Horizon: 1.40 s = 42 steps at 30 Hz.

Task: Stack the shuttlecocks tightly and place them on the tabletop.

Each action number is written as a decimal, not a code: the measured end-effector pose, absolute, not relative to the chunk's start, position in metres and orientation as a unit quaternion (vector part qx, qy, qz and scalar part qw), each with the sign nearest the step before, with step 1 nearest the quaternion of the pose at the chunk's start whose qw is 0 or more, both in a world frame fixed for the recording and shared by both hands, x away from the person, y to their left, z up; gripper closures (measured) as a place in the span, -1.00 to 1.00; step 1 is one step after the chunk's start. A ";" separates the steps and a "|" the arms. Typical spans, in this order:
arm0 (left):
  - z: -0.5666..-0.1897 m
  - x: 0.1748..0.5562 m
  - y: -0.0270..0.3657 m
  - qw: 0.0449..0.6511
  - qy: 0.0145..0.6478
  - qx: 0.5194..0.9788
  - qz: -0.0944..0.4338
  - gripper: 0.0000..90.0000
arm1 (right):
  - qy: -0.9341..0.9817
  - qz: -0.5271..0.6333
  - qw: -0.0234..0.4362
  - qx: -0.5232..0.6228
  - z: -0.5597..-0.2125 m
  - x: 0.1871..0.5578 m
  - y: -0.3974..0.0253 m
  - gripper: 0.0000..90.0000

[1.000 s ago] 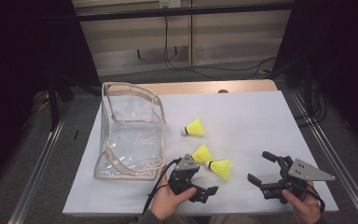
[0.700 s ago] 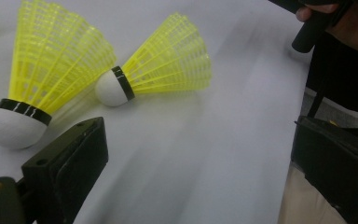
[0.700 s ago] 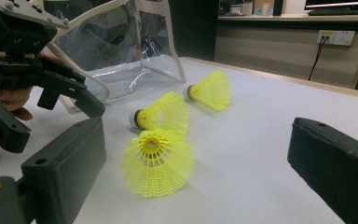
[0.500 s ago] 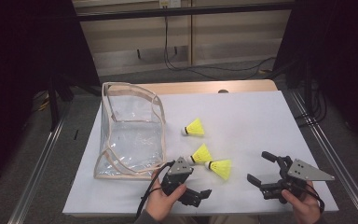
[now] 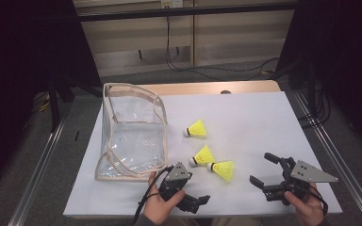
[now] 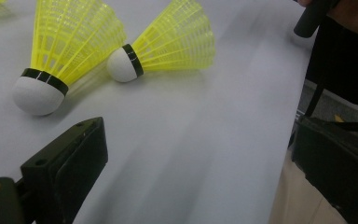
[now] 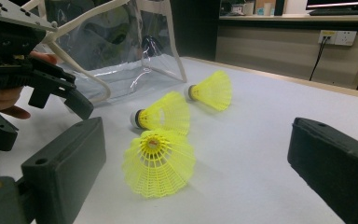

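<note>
Three yellow shuttlecocks lie on the white table: one farther back (image 5: 197, 129), one in the middle (image 5: 203, 155) and one nearest (image 5: 222, 169). My left gripper (image 5: 199, 201) is at the front edge, left of them, jaws open and pointing right, nothing held. In the left gripper view, two shuttlecocks (image 6: 70, 51) (image 6: 168, 44) lie beyond its open gripper (image 6: 200, 172). My right gripper (image 5: 260, 168) stands open to the right of the nearest shuttlecock. In the right gripper view, that shuttlecock (image 7: 161, 161) lies just ahead of the gripper (image 7: 200, 175), skirt toward it.
A clear plastic pouch with beige trim (image 5: 132, 136) stands open at the left of the table, also seen in the right gripper view (image 7: 116, 51). The table's front edge (image 5: 235, 214) runs right under both hands. Cables hang behind the table.
My left gripper has drawn back from the shuttlecocks toward the front edge and slightly left. The right gripper and the shuttlecocks have stayed put.
</note>
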<state>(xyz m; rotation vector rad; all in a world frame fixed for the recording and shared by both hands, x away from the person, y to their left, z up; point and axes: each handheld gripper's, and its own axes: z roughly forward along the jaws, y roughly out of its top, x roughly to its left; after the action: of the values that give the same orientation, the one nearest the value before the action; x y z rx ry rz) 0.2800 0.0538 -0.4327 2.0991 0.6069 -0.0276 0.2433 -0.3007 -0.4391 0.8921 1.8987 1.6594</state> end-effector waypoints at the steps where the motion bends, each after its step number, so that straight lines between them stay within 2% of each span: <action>1: -0.432 0.279 0.054 0.461 0.248 0.852 -0.009 -0.92 | 0.691 0.604 0.231 0.325 -0.439 0.243 -0.301 -0.92; 24: -0.429 0.277 0.071 0.460 0.243 0.853 0.025 -0.92 | 0.691 0.604 0.232 0.322 -0.439 0.243 -0.300 -0.92; 42: -0.425 0.280 0.086 0.465 0.246 0.850 0.027 -0.92 | 0.692 0.602 0.232 0.322 -0.439 0.243 -0.300 -0.92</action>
<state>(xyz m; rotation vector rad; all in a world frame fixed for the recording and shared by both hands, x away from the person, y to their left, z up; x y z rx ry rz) 0.2805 0.0858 -0.4249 2.0872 0.6054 0.0659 0.2433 -0.2996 -0.4390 0.8856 1.9028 1.6556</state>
